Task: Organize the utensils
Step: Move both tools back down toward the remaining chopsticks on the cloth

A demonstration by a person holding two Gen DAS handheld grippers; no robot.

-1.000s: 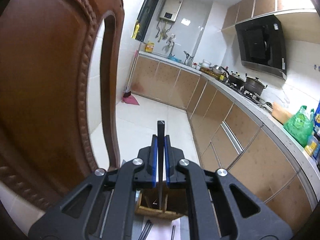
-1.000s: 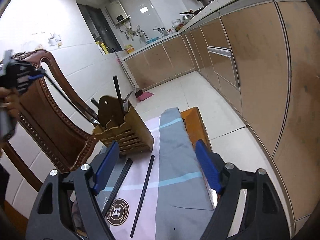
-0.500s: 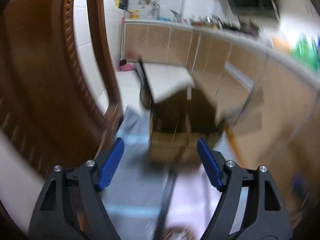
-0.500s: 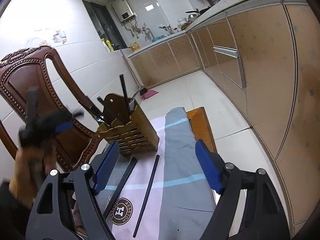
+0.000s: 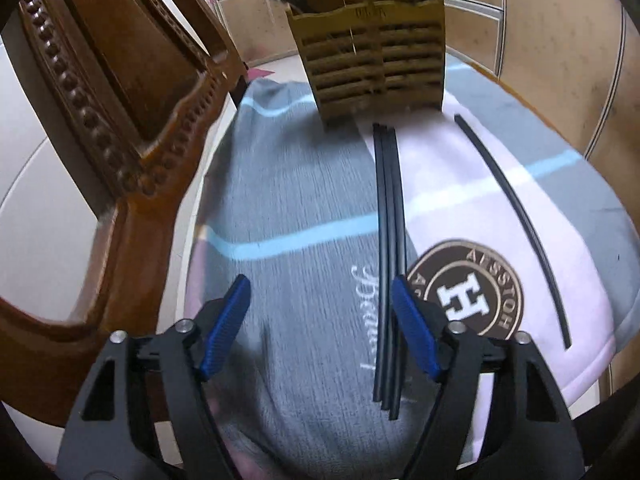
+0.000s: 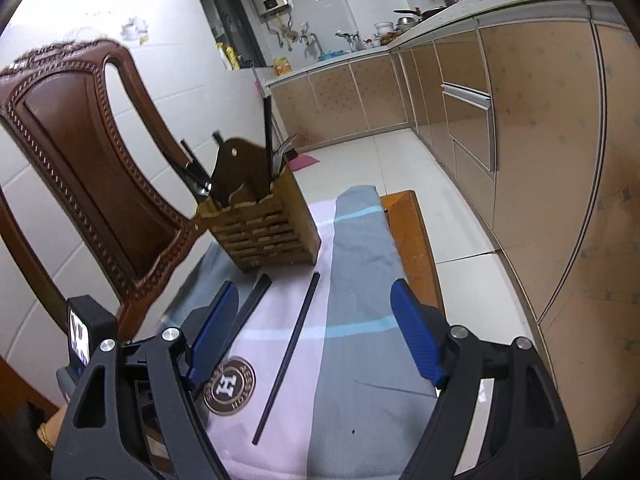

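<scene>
My left gripper (image 5: 320, 320) has let its chopstick go into the wooden holder (image 5: 372, 52) and dropped low, jaws just narrowing a little, empty, beside the bundled chopsticks (image 5: 387, 240); right gripper (image 6: 312, 336) gapes empty over the lone chopstick (image 6: 288, 356); four remain.

The left gripper (image 5: 320, 320), clamped on one black chopstick a second ago, now holds nothing; its fingers have parted and lately narrowed a little. It has dropped over the bundled chopsticks (image 5: 388, 264) on the cloth (image 5: 288, 208).
</scene>
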